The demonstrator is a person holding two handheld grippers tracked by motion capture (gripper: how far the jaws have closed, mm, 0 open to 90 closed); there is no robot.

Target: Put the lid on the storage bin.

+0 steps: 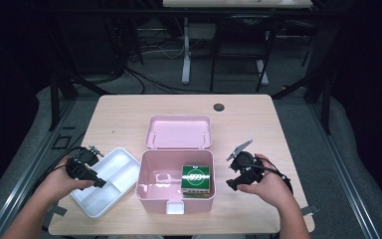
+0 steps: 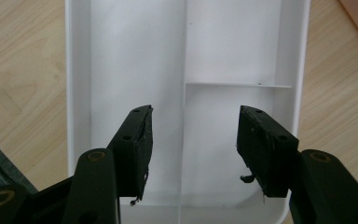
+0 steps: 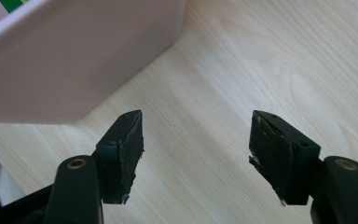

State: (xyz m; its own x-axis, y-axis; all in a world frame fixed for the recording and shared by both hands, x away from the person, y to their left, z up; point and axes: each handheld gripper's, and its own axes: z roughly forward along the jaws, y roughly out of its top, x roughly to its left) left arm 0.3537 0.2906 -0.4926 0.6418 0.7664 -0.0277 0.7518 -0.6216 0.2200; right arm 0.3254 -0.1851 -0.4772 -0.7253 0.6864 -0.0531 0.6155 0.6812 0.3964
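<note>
Left tongs [image 1: 101, 183] hang released over the white tray [image 1: 124, 158] left of the pink box [image 1: 151, 191]; right tongs [image 1: 232, 185], also released, sit right of it.

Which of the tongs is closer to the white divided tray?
Left. The left tongs hang open right over the white tray, jaws either side of its divider. The right tongs sit open beyond the pink box, over bare table.
</note>
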